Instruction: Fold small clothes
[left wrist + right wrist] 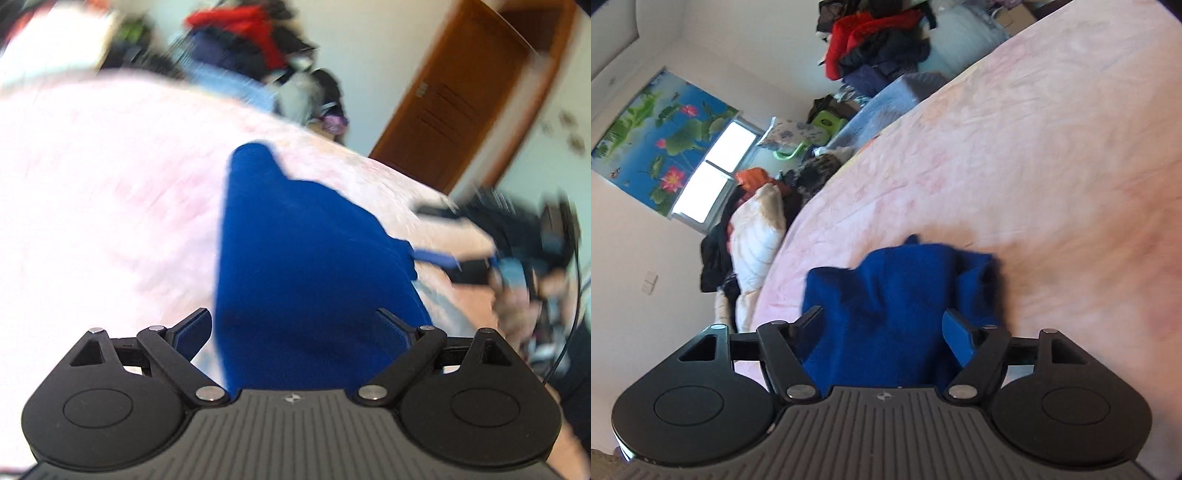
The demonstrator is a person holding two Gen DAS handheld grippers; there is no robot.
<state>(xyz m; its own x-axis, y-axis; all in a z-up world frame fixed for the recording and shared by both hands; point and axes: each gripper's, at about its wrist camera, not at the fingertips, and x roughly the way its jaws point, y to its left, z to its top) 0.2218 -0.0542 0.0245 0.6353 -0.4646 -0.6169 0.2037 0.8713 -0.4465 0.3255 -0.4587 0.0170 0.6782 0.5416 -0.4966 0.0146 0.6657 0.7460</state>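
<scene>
A bed [1052, 155] covered with a pink sheet fills most of both wrist views. Beyond its far edge, piled clothing, including a red garment [864, 33], lies against the wall, and a lotus-print blind [661, 136] hangs over a window. A brown wooden door [461, 110] shows in the left wrist view. A blue fleece garment [306, 258] lies on the sheet, its body extending away from the camera and narrowing at the far end. The left hand-held gripper [295, 332] has its jaws spread wide on either side of the garment's near portion; the pads do not press the fabric. The right hand-held gripper [882, 332] likewise stands with jaws apart, bunched blue fabric lying between them without being pinched. In the left wrist view, the right hand-held gripper appears blurred at the frame's right edge.
</scene>
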